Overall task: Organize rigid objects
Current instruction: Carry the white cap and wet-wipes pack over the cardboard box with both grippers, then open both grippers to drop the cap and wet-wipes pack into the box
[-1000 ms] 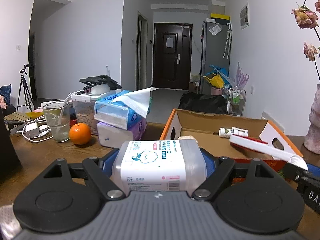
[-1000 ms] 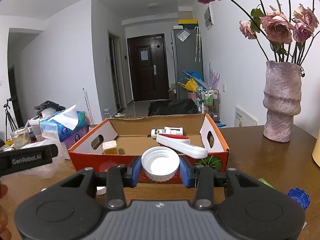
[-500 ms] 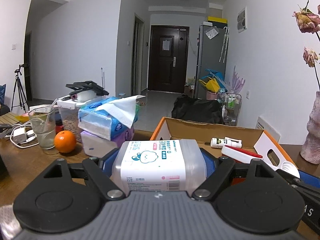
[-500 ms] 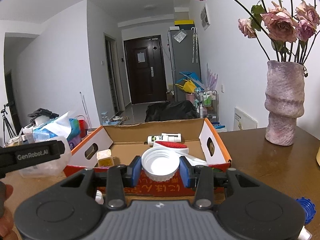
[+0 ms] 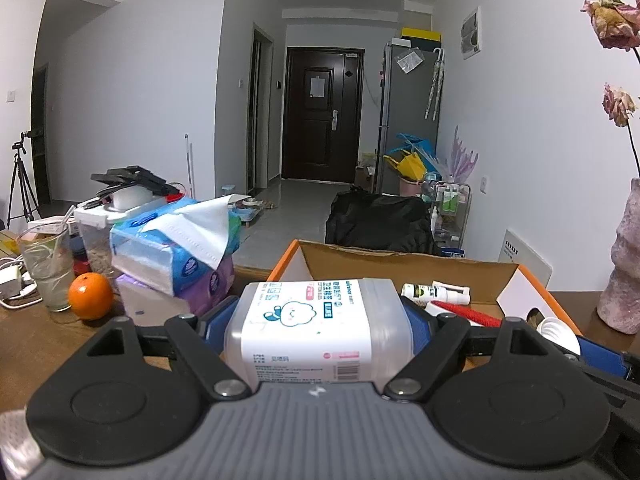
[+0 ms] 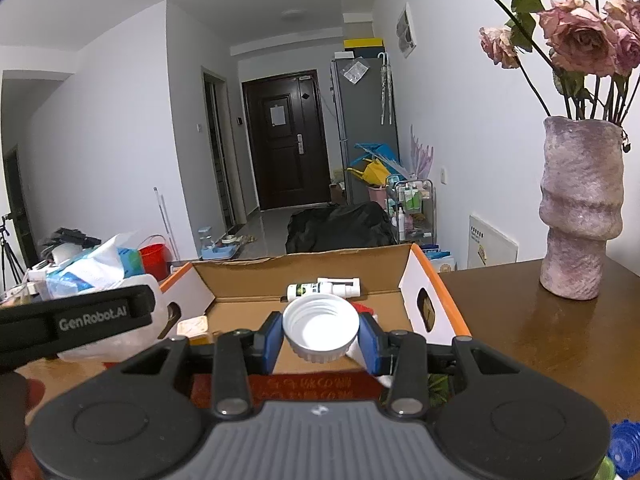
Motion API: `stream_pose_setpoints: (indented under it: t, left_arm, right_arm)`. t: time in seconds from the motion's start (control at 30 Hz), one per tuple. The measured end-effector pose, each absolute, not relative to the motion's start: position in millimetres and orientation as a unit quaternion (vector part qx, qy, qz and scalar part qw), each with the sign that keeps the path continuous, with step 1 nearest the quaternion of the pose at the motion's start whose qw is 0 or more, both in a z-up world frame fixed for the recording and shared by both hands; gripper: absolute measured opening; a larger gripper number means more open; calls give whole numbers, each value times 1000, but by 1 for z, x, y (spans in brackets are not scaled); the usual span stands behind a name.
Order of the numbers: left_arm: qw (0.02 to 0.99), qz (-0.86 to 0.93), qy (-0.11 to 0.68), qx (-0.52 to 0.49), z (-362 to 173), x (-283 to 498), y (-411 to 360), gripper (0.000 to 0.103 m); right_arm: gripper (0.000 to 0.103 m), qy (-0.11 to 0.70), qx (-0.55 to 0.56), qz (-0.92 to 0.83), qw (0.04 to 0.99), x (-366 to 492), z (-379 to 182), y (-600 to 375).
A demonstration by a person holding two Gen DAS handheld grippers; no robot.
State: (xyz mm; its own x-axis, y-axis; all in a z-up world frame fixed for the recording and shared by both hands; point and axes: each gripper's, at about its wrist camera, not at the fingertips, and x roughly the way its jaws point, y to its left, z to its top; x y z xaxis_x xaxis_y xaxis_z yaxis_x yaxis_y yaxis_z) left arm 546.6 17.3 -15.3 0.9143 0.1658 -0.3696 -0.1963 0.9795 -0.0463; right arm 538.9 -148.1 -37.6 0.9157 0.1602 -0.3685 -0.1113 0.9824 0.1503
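Note:
My left gripper [image 5: 318,322] is shut on a clear plastic box with a white label [image 5: 316,328], held in front of the open orange cardboard box [image 5: 404,260]. My right gripper [image 6: 320,334] is shut on a white screw lid [image 6: 320,330], held over the near part of the cardboard box [image 6: 424,276]. Inside the box lie a small white bottle [image 6: 324,288], a red and white item [image 5: 464,312] and a small yellowish cube [image 6: 194,326]. The left gripper's arm [image 6: 76,318] shows at the left of the right wrist view; the lid also shows in the left wrist view [image 5: 558,330].
Stacked tissue packs [image 5: 176,256], an orange [image 5: 90,296] and a glass [image 5: 40,268] stand left of the box on the wooden table [image 6: 540,340]. A pink vase with dried roses [image 6: 580,208] stands right. A blue cap [image 6: 626,448] lies near right.
Both grippers have moved forward toward the cardboard box, still holding their objects. The white lid now sits over the box's inside.

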Motion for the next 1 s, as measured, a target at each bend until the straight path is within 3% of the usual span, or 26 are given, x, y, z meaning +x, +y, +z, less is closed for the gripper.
stream_pose_setpoints:
  t: [1.0]
  left_arm:
    - [975,104,196,-9,-37,629,7,84]
  right_arm:
    - [39,215,72,42,973,622,-55,-144]
